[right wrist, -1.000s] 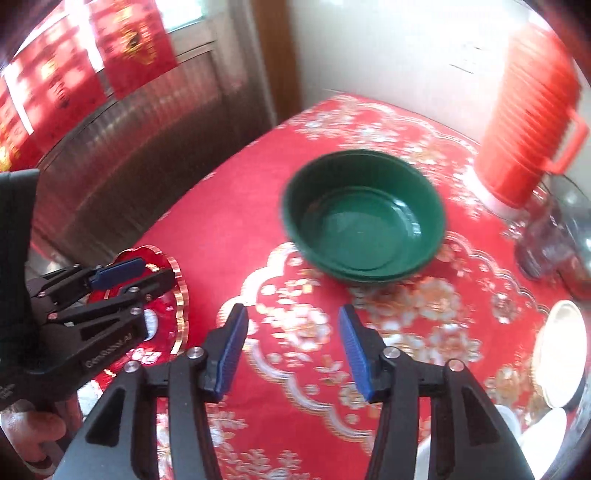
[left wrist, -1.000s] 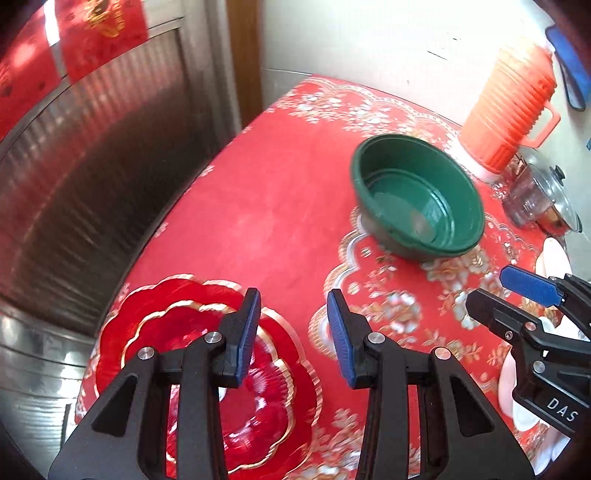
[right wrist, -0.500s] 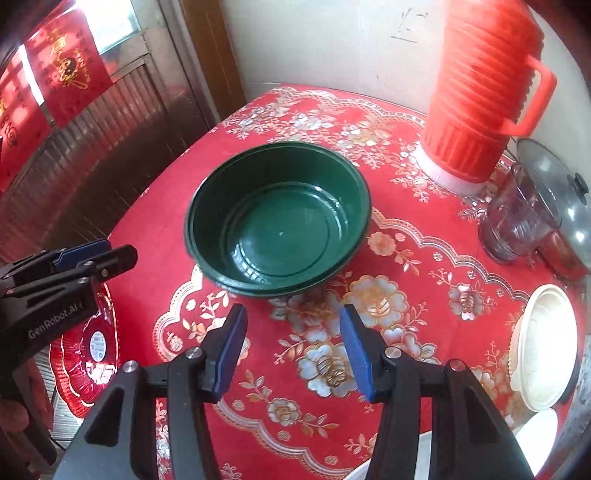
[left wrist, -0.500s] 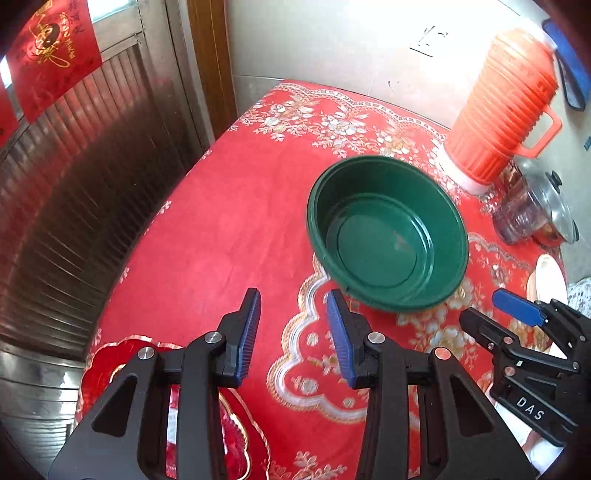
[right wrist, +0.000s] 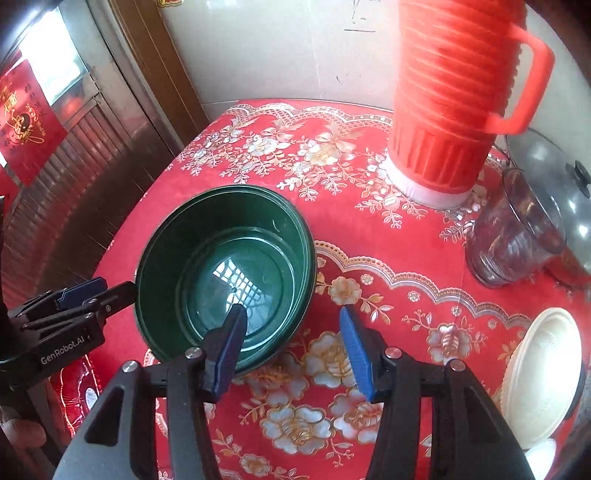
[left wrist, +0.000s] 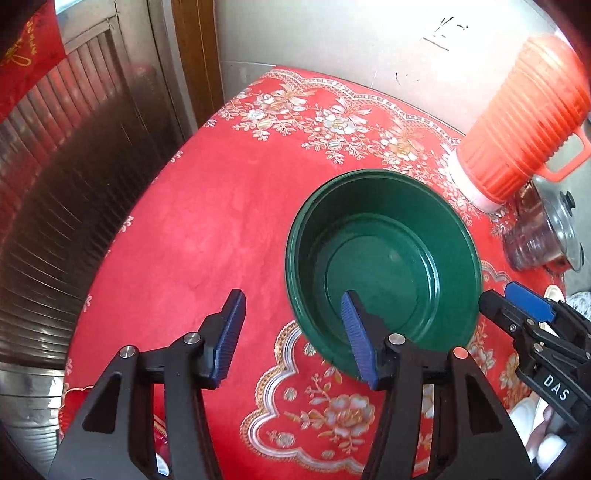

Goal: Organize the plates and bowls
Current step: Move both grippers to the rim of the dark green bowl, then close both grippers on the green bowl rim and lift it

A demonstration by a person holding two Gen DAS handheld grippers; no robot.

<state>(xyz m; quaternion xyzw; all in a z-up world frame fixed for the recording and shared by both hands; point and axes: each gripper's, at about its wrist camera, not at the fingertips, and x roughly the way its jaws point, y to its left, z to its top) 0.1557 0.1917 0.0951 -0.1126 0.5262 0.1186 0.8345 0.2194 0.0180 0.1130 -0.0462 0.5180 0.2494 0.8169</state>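
green bowl upright, mouth up, round | left gripper just spreading, empty | right gripper spread, empty

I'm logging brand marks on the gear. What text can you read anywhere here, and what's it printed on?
"DAS": white letters on the right gripper.
"GenRobot.AI": on the left gripper.
Gold characters on the red door hanging: too blurred to read.
Dark scribbles on the wall: illegible.

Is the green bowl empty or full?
Empty. The green bowl stands upright on the tablecloth, and both views show its bare bottom, with only light reflected on it.
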